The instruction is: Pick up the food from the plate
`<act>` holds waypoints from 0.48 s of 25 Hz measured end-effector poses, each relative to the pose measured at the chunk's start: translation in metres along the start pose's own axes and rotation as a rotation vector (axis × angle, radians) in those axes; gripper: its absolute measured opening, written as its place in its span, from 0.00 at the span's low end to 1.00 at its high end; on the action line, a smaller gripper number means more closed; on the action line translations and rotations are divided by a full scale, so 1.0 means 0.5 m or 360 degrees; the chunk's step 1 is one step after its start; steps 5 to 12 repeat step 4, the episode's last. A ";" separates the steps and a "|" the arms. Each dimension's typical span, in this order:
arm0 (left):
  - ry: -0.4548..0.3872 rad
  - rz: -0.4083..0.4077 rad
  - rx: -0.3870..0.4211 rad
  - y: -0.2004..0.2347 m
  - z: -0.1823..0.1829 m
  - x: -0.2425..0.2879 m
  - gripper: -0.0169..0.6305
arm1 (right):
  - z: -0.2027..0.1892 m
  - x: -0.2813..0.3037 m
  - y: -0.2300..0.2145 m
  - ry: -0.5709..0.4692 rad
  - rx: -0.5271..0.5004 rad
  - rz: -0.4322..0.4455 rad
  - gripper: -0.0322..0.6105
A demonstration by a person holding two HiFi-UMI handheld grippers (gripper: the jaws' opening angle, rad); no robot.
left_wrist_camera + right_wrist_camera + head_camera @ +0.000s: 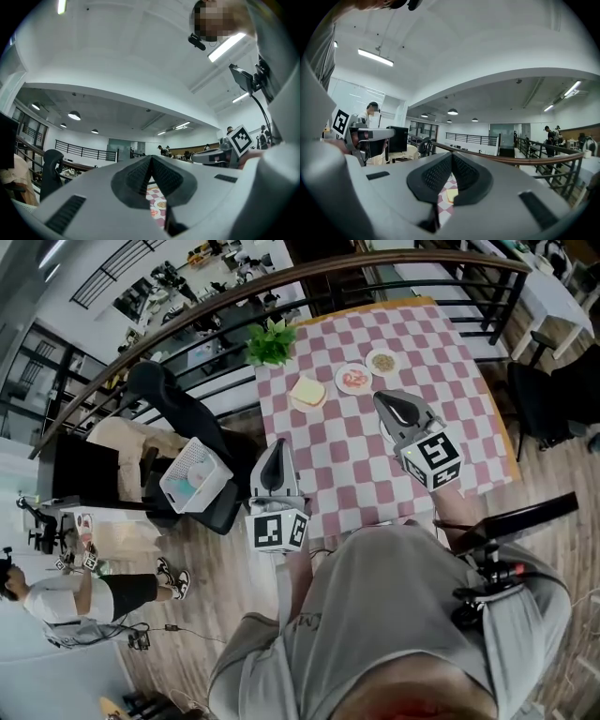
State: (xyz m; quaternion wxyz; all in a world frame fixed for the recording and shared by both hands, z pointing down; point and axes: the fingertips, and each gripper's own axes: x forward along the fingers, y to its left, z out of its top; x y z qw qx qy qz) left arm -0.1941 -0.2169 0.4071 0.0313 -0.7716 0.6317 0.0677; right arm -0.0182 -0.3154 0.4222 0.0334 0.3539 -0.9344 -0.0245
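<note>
Head view: table (pixel 375 479) with a pink-and-white checkered cloth and 3 food items at its far end. They are bread (pixel 307 391) on the left, a red-topped plate (pixel 353 379) in the middle and a brown-topped plate (pixel 382 361) on the right. A plant (pixel 272 341) sits at the far left corner, behind the bread.

Right gripper (pixel 386 401) is over the table with its tip near the red-topped plate, just on the person's side of it and touching no food. The brown-topped plate is a bit further out, past the tip. In the right gripper view the 2 jaws are pressed together with nothing between them. The bread and the checkered cloth show through the gap under the pads (pixel 440 173).

Left gripper (pixel 274 448) is at the table's near left edge, pointing toward the far end. The bread is ahead of it, well apart, and the 2 plates are further off to the right. In the left gripper view its jaws are also pressed together and empty. 2 plates and the checkered cloth show low in the gap beneath them.

No food is touched or lifted; all 3 items rest on the table.
</note>
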 end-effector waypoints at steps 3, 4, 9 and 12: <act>-0.0020 0.0048 -0.0027 0.011 0.003 -0.007 0.04 | 0.008 0.019 0.008 -0.0012 -0.0025 0.0048 0.07; -0.0024 0.0069 -0.0024 0.016 0.005 -0.010 0.04 | 0.013 0.029 0.013 -0.0020 -0.0036 0.0070 0.07; -0.0024 0.0069 -0.0024 0.016 0.005 -0.010 0.04 | 0.013 0.029 0.013 -0.0020 -0.0036 0.0070 0.07; -0.0024 0.0069 -0.0024 0.016 0.005 -0.010 0.04 | 0.013 0.029 0.013 -0.0020 -0.0036 0.0070 0.07</act>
